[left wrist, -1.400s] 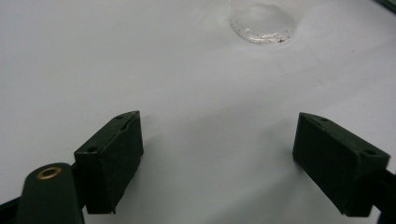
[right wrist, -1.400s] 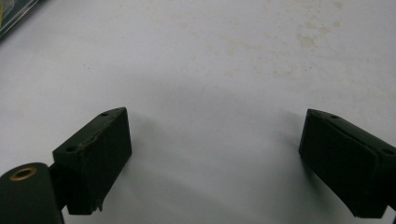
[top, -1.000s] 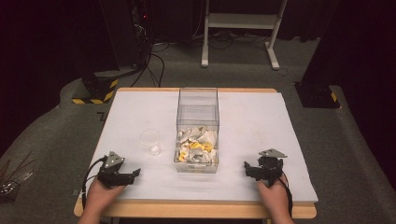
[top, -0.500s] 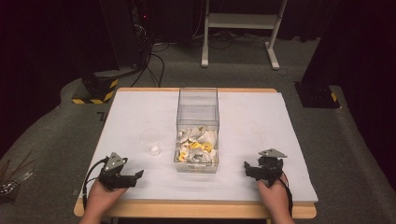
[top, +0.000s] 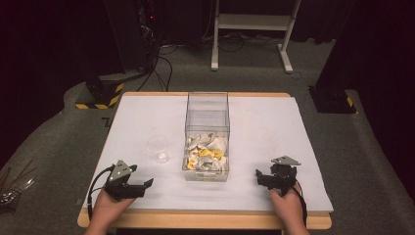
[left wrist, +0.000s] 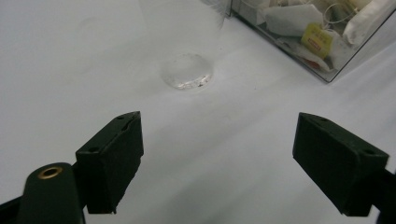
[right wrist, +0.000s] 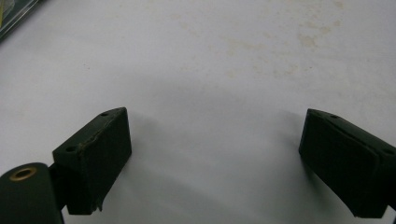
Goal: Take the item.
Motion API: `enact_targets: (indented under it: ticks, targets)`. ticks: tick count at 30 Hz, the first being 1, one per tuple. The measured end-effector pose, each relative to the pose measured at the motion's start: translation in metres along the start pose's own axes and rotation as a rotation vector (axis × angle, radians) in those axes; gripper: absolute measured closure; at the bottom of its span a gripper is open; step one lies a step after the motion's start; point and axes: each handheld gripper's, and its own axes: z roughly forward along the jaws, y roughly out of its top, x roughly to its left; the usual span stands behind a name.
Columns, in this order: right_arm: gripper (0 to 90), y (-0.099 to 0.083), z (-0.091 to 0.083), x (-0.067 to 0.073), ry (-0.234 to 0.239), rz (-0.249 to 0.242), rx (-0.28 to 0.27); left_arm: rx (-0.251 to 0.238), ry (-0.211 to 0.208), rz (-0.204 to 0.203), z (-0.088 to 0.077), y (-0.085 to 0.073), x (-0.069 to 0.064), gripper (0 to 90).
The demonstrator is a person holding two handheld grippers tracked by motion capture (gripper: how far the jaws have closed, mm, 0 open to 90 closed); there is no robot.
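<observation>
**Both tongs spread and idle, cup and tea bags ahead**

High view: the left tongs (top: 139, 187) rest at about seven o'clock on the white worktop (top: 274, 127), jaws spread and gripping nothing; the right tongs (top: 260, 177) rest at about five o'clock, likewise spread and empty. A clear plastic cup (top: 158, 149) stands upright at eleven o'clock from the left tongs, near them but apart. Just beside it, at the worktop's middle, stands a clear box (top: 207, 134) with tea bags (top: 208, 152) heaped in its near half.

Left gripper view: the left tongs (left wrist: 217, 156) gape wide over bare worktop. The cup's base (left wrist: 187, 70) lies ahead at twelve o'clock, the box corner (left wrist: 327, 70) at two o'clock, with a yellow-tagged tea bag (left wrist: 317, 39) against its wall.

Right gripper view: the right tongs (right wrist: 215, 156) stand wide over stained worktop, nothing between them.

The work looks set to begin with a tea bag going to the cup. To do it well, I would come down into the box from above, pinch one bag by its paper body rather than its string, and steady the light cup with the other tongs so it does not tip.
</observation>
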Motion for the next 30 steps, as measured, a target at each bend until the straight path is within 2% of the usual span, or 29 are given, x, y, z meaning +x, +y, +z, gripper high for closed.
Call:
enact_targets:
  ticks: [5,7,14,23,30]
  targets:
    - [9.1,0.000,0.000,0.000,0.002,-0.001,0.000,-0.021,0.004,0.005,-0.002,0.003,-0.003,16.8]
    - [9.1,0.000,0.000,0.000,0.001,-0.001,0.000,-0.029,-0.007,0.001,-0.001,0.006,-0.006,16.8]
    - [9.3,0.000,0.000,0.000,-0.001,-0.003,0.001,-0.053,-0.016,0.025,-0.002,0.014,-0.015,16.9]
    - [9.4,-0.001,-0.002,-0.001,0.014,-0.020,0.006,-0.094,-0.052,0.005,-0.005,0.023,-0.022,18.3]
    - [9.5,-0.002,-0.002,-0.001,0.013,-0.021,-0.003,-0.111,-0.066,0.012,-0.005,0.029,-0.028,18.6]
